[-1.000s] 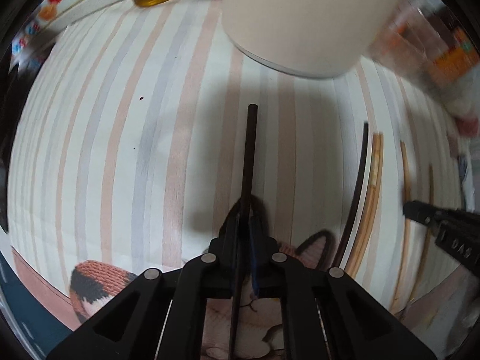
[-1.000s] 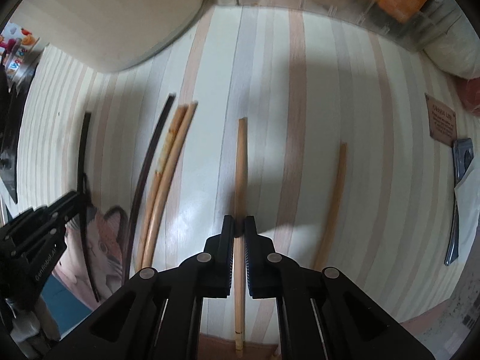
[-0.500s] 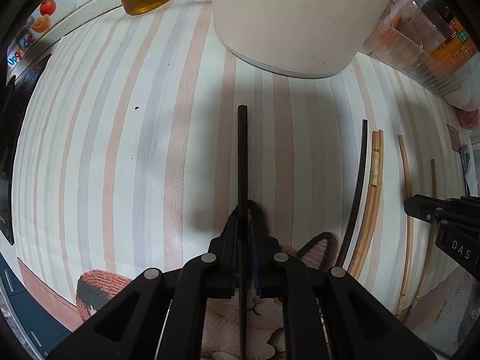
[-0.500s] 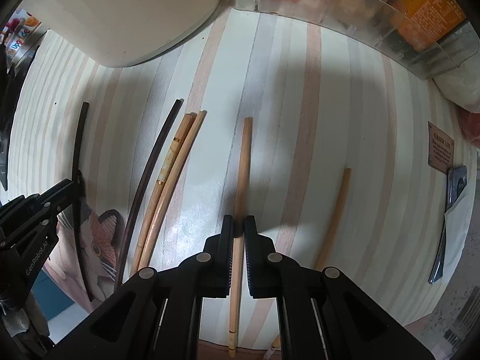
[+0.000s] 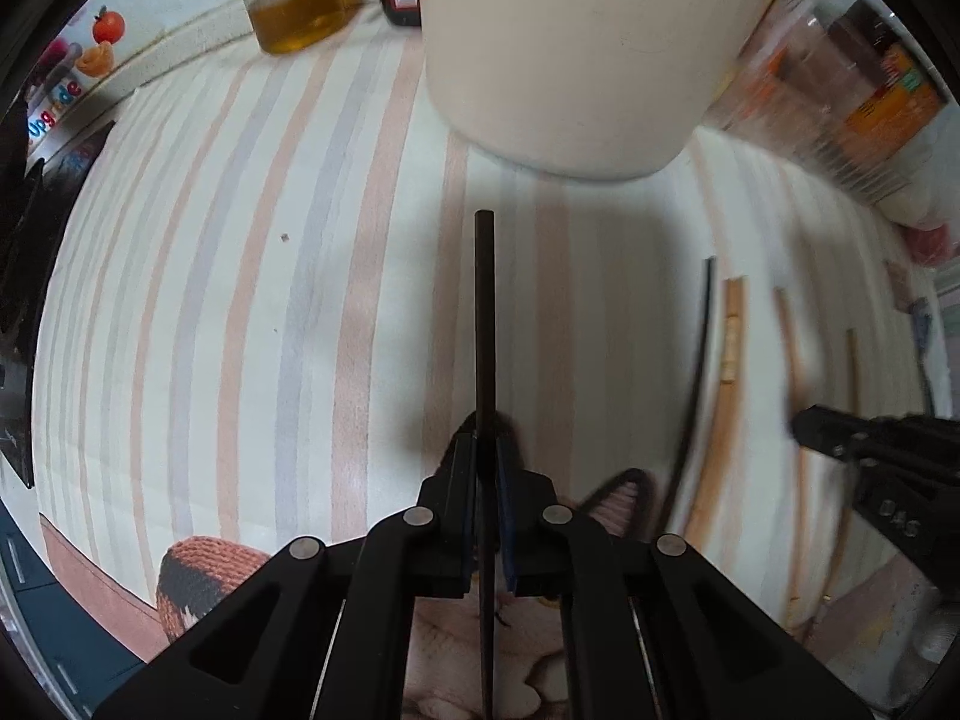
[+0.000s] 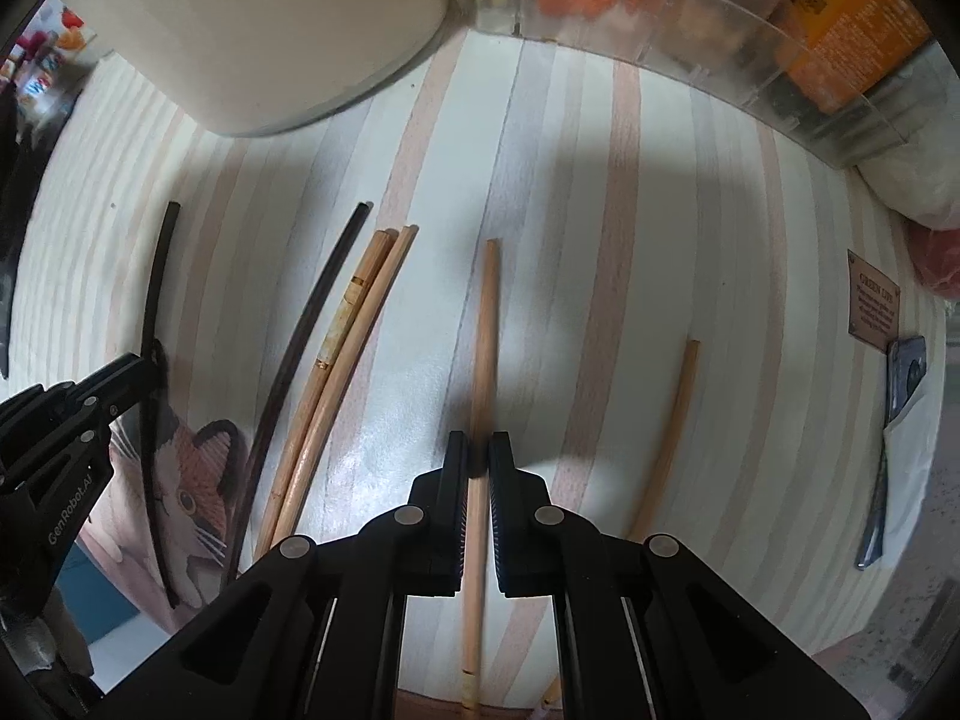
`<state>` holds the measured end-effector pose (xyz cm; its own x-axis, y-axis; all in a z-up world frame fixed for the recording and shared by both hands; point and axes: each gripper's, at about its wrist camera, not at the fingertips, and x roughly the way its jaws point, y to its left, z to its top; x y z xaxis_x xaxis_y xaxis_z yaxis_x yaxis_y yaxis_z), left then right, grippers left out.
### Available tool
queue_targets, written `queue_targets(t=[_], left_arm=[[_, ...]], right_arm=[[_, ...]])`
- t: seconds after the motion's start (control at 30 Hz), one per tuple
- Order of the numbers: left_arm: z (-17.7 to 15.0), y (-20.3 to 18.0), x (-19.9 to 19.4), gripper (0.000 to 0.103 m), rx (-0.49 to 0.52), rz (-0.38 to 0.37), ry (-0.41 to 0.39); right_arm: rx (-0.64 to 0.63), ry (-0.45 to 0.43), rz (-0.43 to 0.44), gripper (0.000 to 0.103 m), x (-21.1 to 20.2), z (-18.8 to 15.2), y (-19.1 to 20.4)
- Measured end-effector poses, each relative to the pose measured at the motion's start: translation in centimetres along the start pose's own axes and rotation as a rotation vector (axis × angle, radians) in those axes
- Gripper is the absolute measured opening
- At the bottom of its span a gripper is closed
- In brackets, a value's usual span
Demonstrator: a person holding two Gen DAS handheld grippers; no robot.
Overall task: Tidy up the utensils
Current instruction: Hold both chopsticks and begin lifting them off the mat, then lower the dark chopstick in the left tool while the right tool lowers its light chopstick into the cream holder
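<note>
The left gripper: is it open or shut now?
Shut. The left gripper has its jaws pressed on a black chopstick running between them.

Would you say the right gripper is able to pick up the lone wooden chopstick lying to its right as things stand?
Probably not yet: the right gripper is already shut on another wooden chopstick. The lone chopstick itself lies uncovered on the striped cloth.

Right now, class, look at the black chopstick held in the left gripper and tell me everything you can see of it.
The black chopstick is a thin, straight, dark stick with a matt finish and a blunt square end. The left gripper is shut on it, pads pressing both sides partway along its length, so it points forward toward the cream container. Its far end stops short of that container. A second black chopstick lies apart on the striped cloth.
</note>
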<state>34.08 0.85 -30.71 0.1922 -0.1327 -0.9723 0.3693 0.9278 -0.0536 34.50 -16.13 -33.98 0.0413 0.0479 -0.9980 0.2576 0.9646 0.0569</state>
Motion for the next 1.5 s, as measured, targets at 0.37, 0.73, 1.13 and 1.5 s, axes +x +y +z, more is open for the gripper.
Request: queue_targets(t=[0.37, 0.73, 1.13, 1.5], left_arm=[[-0.6, -0.3, -8.7, 0.004, 0.012, -0.084, -0.156], [3.0, 0.3, -20.7, 0.003, -0.002, -0.147, -0.443], [12.8, 0.6, -31.3, 0.003, 0.027, -0.173, -0.673], [20.5, 1.5, -27.1, 0.003, 0.037, -0.100, -0.609]], right_arm=[[0.053, -0.220, 0.128, 0.006, -6.2, -3.1, -0.8], [0.035, -0.572, 0.195, 0.006, -19.3, -2.1, -0.5], [0.067, -0.874, 0.281, 0.006, -33.1, 7.0, -0.6], [0.106, -0.990, 0.240, 0.006, -34.1, 15.5, 0.8]])
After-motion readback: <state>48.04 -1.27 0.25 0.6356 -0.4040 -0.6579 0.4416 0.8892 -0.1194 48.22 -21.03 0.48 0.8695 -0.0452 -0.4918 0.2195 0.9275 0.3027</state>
